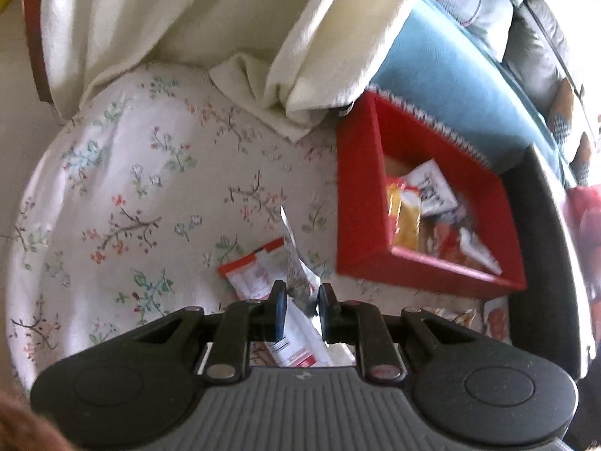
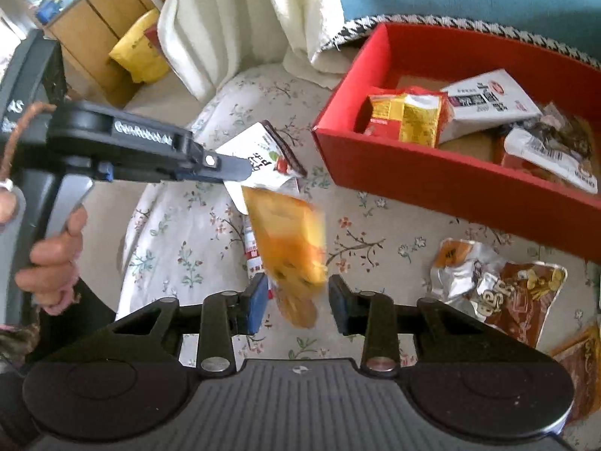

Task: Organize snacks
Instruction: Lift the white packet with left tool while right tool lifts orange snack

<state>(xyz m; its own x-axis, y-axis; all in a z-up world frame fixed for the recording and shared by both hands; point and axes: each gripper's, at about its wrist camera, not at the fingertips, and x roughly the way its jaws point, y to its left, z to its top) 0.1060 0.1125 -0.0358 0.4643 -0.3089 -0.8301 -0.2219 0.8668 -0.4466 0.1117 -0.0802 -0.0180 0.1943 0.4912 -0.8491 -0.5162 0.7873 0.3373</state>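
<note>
Crinkly foil packets — boxy red tray

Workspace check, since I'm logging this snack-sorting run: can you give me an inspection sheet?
Surface: floral cloth, wrinkled.
Job's things: red box holds several packets; brown packets lie loose on the cloth.
Clutter: cream towel draped beside the box.
Grippers: left gripper shut on a white packet; right gripper has an orange packet between its jaws, contact unclear.
Cables: nothing seen.
Surroundings: blue cushion, wooden cabinet.
</note>
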